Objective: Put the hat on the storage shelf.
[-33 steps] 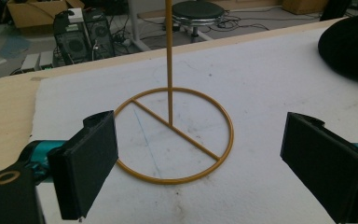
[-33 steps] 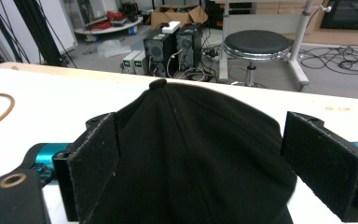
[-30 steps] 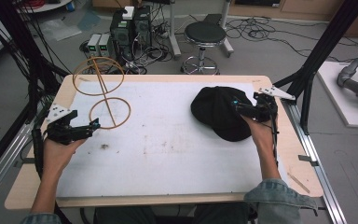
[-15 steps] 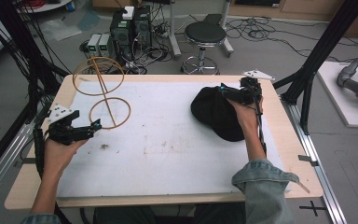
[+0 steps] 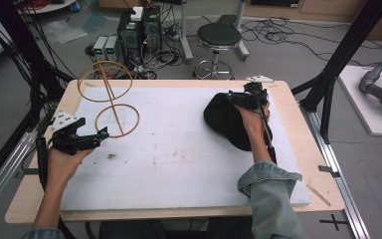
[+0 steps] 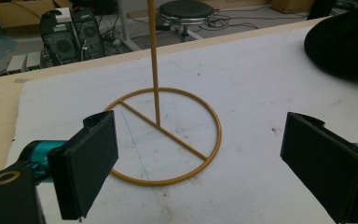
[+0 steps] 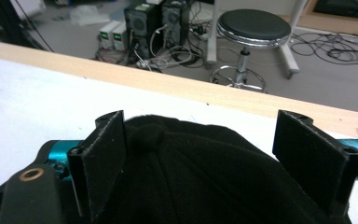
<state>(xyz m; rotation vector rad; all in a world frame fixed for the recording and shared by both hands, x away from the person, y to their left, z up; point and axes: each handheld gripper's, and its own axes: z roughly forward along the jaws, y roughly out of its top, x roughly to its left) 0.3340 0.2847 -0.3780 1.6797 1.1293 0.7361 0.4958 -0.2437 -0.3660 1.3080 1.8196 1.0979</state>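
Two grippers work over a white mat (image 5: pixel 179 164) on the table (image 5: pixel 40 199), and the job appears barely begun. The cap (image 5: pixel 224 117), black, lies flat on the mat at the far right, not yet lifted. The right gripper (image 5: pixel 231 95) sits over its crown; in the right gripper view the jaws have just been closing a little yet stand wide, the cap (image 7: pixel 200 177) and its top button between them, and it is hard to tell whether the pads press the cloth. The left gripper (image 5: pixel 102 133) waits with jaws spread and nothing between them, aimed at the stand (image 5: pixel 110 102), a gold wire frame with a ring base on the mat, an upright rod and a ring on top. In the left gripper view its base ring (image 6: pixel 165 135) lies ahead of the jaws, untouched. What remains, judging by the layout: grip the cap, carry it across and set it on the stand. No brand, label or legible writing shows on the cap, the stand or the mat.
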